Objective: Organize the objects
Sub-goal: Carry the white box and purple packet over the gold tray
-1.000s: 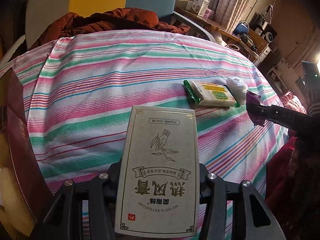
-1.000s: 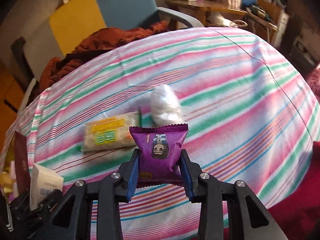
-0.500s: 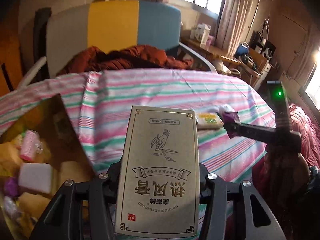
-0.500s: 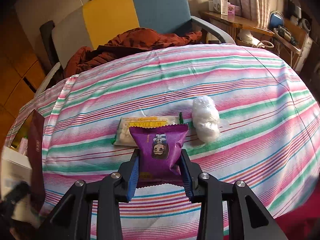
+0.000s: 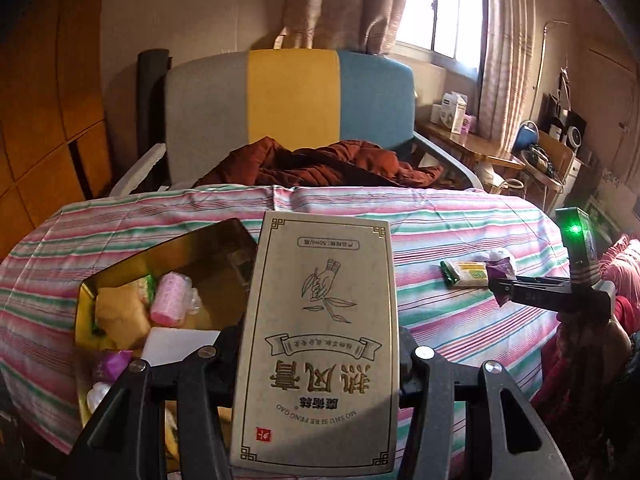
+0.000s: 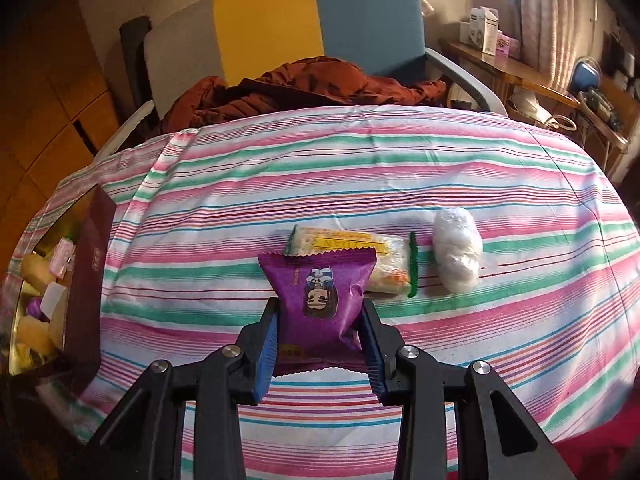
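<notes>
My left gripper (image 5: 316, 348) is shut on a tall grey carton (image 5: 320, 332) with dark printed lettering, held above the near edge of an open gold-lined box (image 5: 208, 252) full of small wrapped items. My right gripper (image 6: 318, 322) is shut on a purple snack packet (image 6: 318, 296) above the striped tablecloth (image 6: 360, 168). Seen from the left wrist, the right gripper (image 5: 502, 284) hangs at the right with the purple packet. On the cloth lie a green-edged cracker pack (image 6: 360, 256) and a white wrapped lump (image 6: 458, 254). The box (image 6: 86, 276) stands at the left edge.
A grey, yellow and blue armchair (image 5: 288, 100) with a rust-red jacket (image 5: 320, 162) stands behind the table. A cluttered wooden side table (image 5: 472, 140) and curtains are at the right. A red cloth (image 6: 600, 440) hangs below the table's near right edge.
The left gripper rose and swung left with the carton, bringing the open box into view below it. The right gripper shifted left with the purple packet and rolled slightly.
</notes>
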`<state>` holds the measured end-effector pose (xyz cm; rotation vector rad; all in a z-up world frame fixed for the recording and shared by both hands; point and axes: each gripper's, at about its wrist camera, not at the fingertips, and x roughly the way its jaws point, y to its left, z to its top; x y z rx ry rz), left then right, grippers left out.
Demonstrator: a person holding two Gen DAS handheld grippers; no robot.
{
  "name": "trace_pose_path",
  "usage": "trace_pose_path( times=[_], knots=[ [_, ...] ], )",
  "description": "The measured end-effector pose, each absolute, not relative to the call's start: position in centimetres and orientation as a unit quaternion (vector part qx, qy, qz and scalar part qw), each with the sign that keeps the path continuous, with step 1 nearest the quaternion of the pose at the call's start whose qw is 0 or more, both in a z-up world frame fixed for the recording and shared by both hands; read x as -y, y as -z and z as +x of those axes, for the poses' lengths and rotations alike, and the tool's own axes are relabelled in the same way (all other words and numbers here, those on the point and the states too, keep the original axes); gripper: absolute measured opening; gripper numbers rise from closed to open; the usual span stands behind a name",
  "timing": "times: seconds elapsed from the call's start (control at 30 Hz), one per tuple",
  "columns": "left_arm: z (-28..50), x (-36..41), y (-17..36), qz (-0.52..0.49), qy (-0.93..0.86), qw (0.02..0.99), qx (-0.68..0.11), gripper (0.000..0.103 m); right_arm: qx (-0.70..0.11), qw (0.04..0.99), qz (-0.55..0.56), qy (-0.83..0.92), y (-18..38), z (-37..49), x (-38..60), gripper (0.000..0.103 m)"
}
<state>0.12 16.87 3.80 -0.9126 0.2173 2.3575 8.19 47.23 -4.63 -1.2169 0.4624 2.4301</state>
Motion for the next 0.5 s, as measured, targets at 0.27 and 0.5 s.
trace_pose_path(
  times=[0.27,0.5],
  knots=[
    [0.0,-14.6,-2.9,-0.359,-0.886,0.287,-0.063,0.053,-0.193,0.151,-0.422,-0.873,3.9,8.0,-43.6,0.038],
    [-0.3,-12.8,-2.2,-0.364,-0.889,0.274,-0.050,0.053,-0.184,0.090,-0.416,-0.886,2.8,6.0,-38.0,0.038]
  ],
)
